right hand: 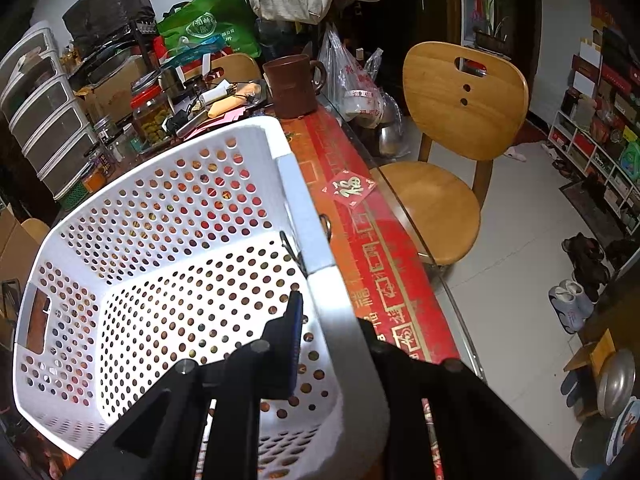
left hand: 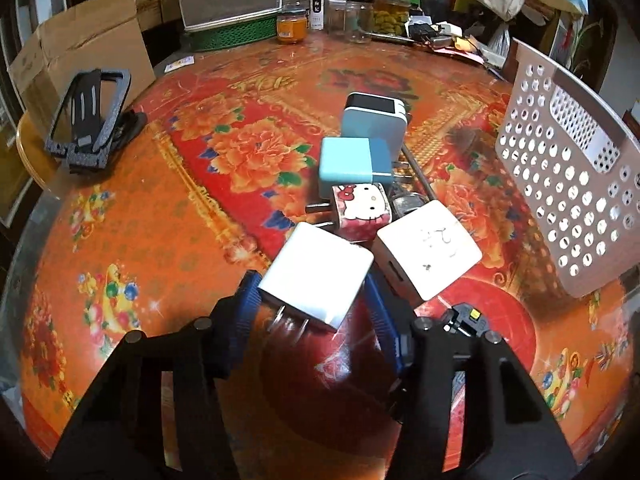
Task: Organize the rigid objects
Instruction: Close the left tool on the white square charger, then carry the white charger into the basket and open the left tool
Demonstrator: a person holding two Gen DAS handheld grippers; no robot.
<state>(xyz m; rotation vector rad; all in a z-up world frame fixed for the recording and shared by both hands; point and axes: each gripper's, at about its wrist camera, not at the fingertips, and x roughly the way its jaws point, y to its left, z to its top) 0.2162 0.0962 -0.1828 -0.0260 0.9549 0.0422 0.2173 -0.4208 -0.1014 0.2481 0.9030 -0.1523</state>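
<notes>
Chargers: five on the table (left hand: 180,200) (two white, two blue, one Hello Kitty (left hand: 362,210)).
Left gripper (left hand: 316,300): closed on white charger (left hand: 318,274), lifted.
Right gripper (right hand: 332,320): clamped on basket (right hand: 328,264) rim.

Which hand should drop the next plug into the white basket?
Probably the left. The left gripper is already shut on a white charger, with the other chargers just ahead. The right gripper is busy clamping the basket wall, so it can steady it.
</notes>
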